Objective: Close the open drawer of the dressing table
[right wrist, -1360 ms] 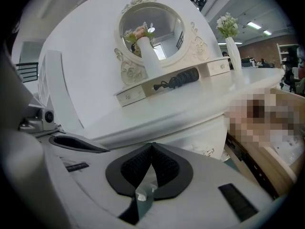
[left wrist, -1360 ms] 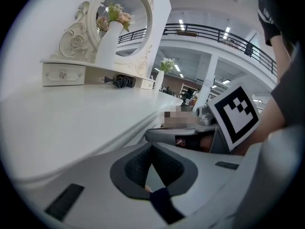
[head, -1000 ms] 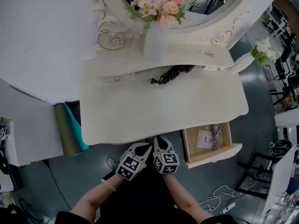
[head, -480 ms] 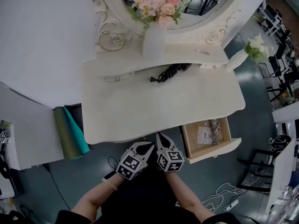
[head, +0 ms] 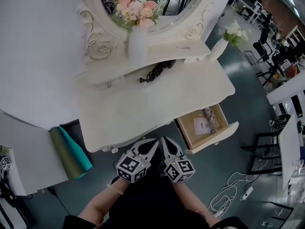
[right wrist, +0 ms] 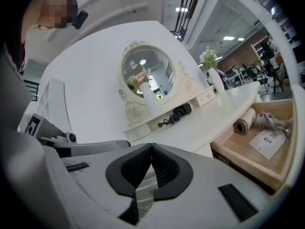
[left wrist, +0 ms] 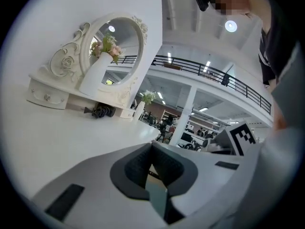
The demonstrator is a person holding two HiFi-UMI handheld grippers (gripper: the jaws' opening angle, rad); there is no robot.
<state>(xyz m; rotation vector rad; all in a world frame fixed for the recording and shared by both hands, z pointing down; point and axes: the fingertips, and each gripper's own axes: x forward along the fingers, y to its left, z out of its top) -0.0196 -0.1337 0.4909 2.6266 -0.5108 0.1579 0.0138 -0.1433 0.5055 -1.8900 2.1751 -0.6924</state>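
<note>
- The drawer (head: 217, 138) was seen pulled well out at the right front of the dressing table (head: 181, 92), with a paper (head: 201, 126) and a cord (head: 208, 114) inside; no part of the closing was judged done.
- The left gripper (head: 150, 143) and right gripper (head: 165, 140) were held side by side at the table's front edge, clear of the drawer, jaws pressed together on nothing.
- Against the earlier frame, the drawer was left equally far out; only the head view was swung.

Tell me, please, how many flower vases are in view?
2: a white vase with pink flowers stands before the mirror; a second vase with white flowers at the right end of the dressing table. None seems hidden.
</note>
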